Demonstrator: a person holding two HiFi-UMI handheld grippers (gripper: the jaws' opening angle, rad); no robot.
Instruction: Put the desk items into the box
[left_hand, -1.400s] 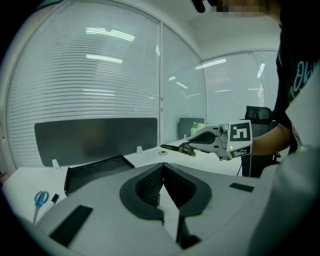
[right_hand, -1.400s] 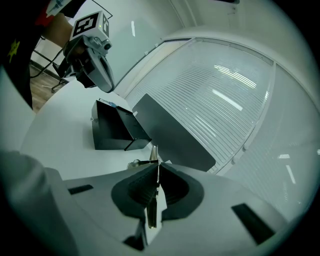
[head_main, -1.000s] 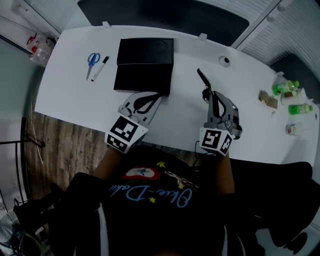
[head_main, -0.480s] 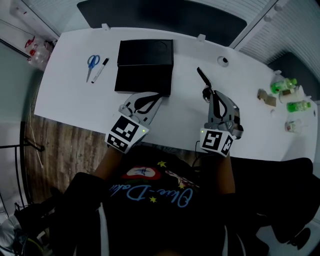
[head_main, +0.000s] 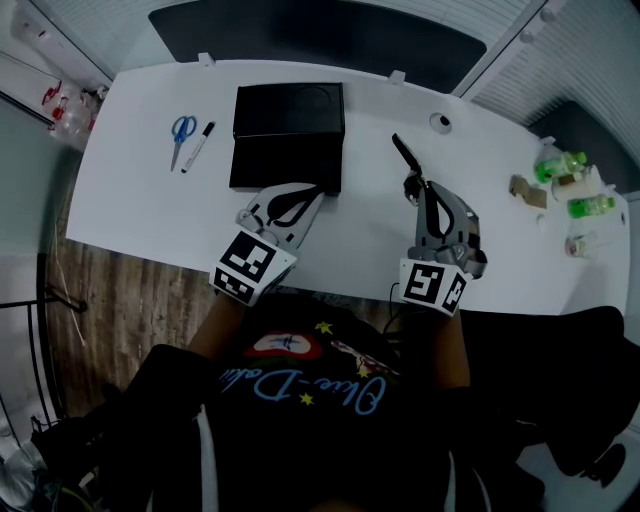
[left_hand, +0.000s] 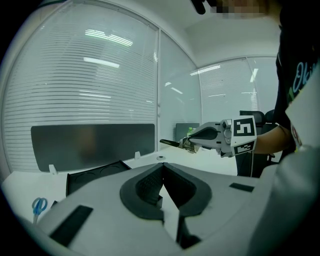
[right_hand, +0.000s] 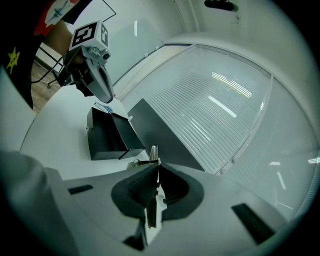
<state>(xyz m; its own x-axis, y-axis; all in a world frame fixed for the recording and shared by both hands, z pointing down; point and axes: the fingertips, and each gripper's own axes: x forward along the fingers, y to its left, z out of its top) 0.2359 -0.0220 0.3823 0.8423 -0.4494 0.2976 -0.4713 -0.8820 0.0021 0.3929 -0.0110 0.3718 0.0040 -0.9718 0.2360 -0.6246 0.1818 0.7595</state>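
While the right gripper hangs over the white table, its jaws sit pinched almost together on a thin dark tool. The tool pokes out past the tips toward the far edge, well to the right of the black box. Over to the left gripper: jaws closed tip to tip, nothing between them, nose just at the box's near edge. The box lies open and looks empty, its lid folded back on the far side. Left of it, blue scissors and a marker lie side by side on the table
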